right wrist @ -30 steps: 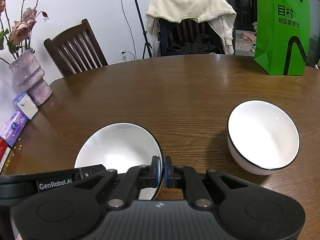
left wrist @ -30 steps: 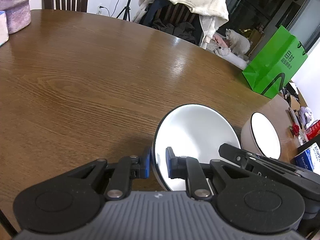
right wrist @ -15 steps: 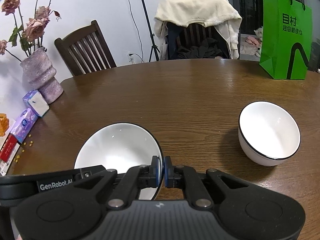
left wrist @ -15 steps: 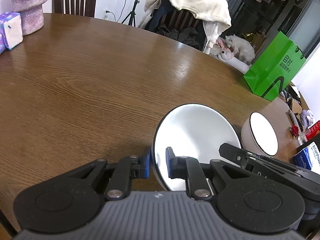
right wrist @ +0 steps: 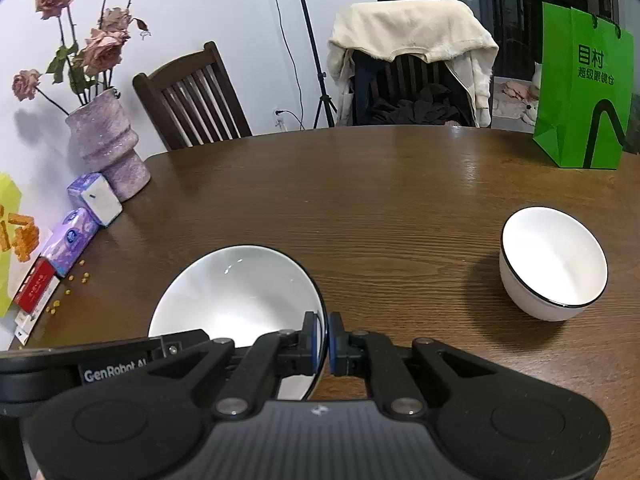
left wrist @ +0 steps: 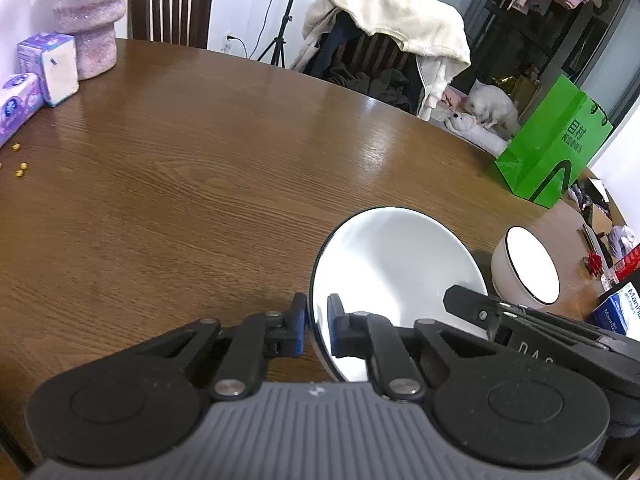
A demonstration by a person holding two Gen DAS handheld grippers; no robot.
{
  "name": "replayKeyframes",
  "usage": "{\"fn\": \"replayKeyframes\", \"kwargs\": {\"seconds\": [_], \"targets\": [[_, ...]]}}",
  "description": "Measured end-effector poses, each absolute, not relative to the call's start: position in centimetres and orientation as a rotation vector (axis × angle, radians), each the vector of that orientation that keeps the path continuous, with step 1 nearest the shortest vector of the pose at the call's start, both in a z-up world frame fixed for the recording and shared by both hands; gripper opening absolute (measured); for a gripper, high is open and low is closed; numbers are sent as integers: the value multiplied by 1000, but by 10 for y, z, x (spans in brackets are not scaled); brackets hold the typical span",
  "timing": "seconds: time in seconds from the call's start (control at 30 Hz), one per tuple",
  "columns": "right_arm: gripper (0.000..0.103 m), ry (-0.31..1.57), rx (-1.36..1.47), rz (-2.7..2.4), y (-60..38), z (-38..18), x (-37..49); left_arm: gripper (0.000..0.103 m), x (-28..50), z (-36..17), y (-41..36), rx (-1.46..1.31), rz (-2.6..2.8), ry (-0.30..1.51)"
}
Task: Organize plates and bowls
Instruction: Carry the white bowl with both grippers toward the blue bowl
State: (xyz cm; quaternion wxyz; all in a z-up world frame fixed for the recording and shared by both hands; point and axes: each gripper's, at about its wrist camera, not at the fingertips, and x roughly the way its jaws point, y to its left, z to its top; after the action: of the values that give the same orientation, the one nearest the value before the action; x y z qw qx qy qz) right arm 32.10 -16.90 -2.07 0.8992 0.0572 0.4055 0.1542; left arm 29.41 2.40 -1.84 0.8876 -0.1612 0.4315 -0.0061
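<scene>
A wide white bowl with a thin black rim [left wrist: 394, 268] [right wrist: 236, 284] is held above the brown wooden table [left wrist: 200, 168] by both grippers. My left gripper [left wrist: 317, 330] is shut on its left rim. My right gripper [right wrist: 323, 342] is shut on its right rim. A second, smaller white bowl with a black rim [right wrist: 554, 262] [left wrist: 524, 270] stands upright on the table to the right, apart from both grippers.
A green paper bag [right wrist: 582, 96] stands at the far right. A pink vase with roses [right wrist: 106, 146], tissue packs [right wrist: 82, 222] and small yellow bits [right wrist: 70, 280] lie along the left edge. Chairs [right wrist: 196, 100] stand behind the table. A blue box [left wrist: 620, 312] sits at right.
Both grippers have drawn back and risen with the wide bowl held between them. The small bowl, vase and tissue packs look farther off and more of the table shows.
</scene>
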Motion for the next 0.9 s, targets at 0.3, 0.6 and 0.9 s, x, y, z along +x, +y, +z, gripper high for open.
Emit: {"fn": "replayKeyframes", "kwargs": {"seconds": [0.3,0.6,0.9], "targets": [[6,822,104,341,-152,-10,304,10,272,-9,38,-339,10,871],[6,801,96,365,-136,2,285,10,253,3,53,-344,39,851],[6,789,87,390,-121,11,272,10,237,12,63,-344,60,835]]}}
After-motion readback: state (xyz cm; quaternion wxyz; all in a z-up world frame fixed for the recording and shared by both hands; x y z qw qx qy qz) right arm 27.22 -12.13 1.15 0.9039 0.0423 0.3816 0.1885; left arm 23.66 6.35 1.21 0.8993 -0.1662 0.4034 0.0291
